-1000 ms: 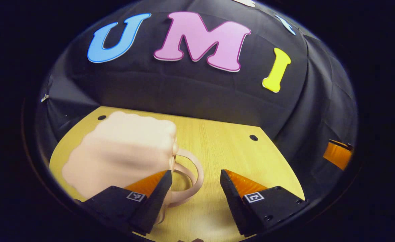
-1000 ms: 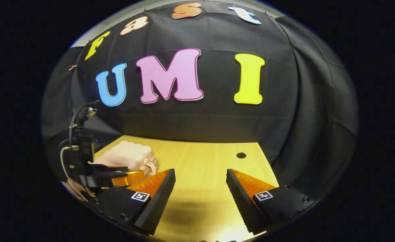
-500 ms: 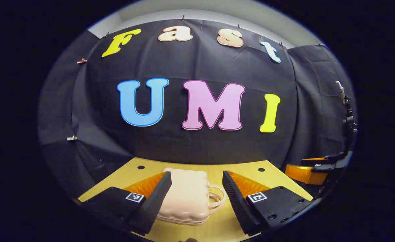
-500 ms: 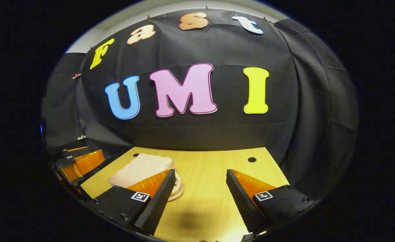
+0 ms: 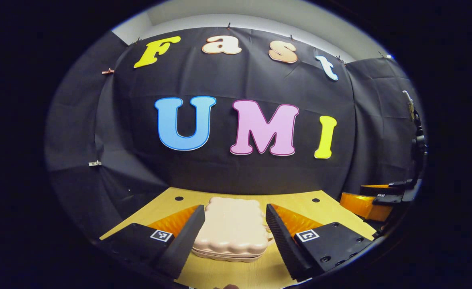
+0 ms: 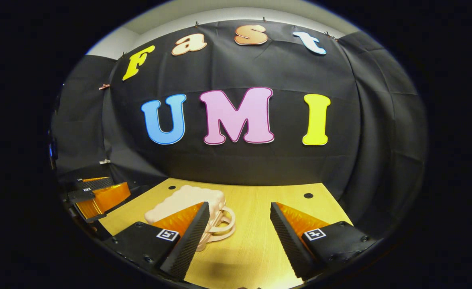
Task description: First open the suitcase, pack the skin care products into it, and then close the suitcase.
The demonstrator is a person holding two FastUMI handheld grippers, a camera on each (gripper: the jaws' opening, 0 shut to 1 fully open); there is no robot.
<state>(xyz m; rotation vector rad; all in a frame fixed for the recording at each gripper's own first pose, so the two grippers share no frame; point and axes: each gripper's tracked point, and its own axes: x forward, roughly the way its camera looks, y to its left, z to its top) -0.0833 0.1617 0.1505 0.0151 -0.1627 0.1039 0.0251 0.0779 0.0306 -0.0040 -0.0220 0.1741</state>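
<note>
A small pale pink suitcase (image 5: 232, 228) with a ribbed shell lies flat and closed on the wooden table (image 5: 300, 200). In the left gripper view it sits beyond and between the fingers of my left gripper (image 5: 234, 214), which is open and not touching it. In the right gripper view the suitcase (image 6: 180, 200) lies to the left, its two loop handles (image 6: 224, 226) pointing right, partly behind the left finger of my open right gripper (image 6: 240, 212). The other gripper (image 6: 99, 194) shows at the far left there, and the right gripper (image 5: 370, 200) shows at the right edge of the left gripper view.
The table has small round holes (image 6: 308, 195) near its back corners. Black cloth walls close in the back and sides. Bare wood (image 6: 260, 241) lies in front of the right gripper.
Both grippers have pulled back and tilted up from the table. The suitcase, close beside the left gripper a second ago, now lies farther off between its fingers.
</note>
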